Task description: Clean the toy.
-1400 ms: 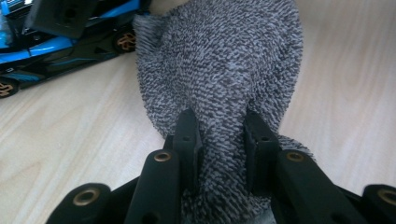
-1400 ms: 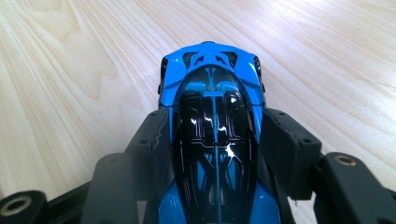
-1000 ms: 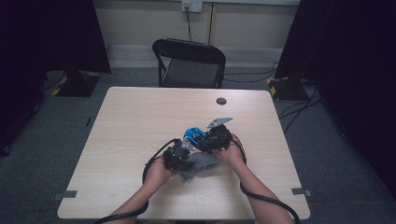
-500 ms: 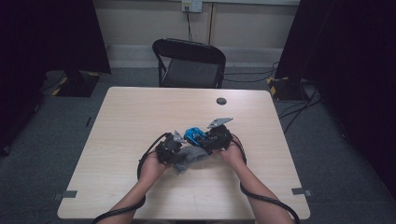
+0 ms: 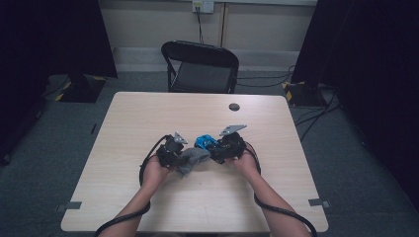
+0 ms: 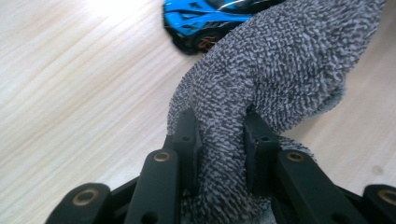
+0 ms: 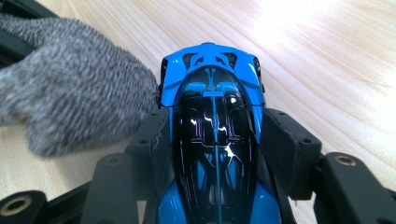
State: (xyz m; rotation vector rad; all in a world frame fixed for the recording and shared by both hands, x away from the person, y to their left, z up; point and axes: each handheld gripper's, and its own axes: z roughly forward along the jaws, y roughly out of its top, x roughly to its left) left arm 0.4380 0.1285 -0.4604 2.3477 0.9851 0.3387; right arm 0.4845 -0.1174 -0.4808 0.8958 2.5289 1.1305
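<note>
The left gripper was seen clamped on a grey knitted cloth, a fold of which was pinched between its two jaws; the lower end of the fold was cut off by the bottom edge of the left gripper view. The right gripper was seen closed on a blue toy car, the pads pressed against both flanks; the car's rear was cut off at the bottom of the right gripper view, and its wheels were hidden by the jaws. In the high view the car lay near the middle of the table, with the cloth at about 7 o'clock from it. The cloth's edge was noted against the car's side at about 9 o'clock in the right gripper view; actual contact could not be confirmed. A small dark round object sat toward 12 o'clock on the table, too small to identify. A black folding chair stood beyond the far edge.
</note>
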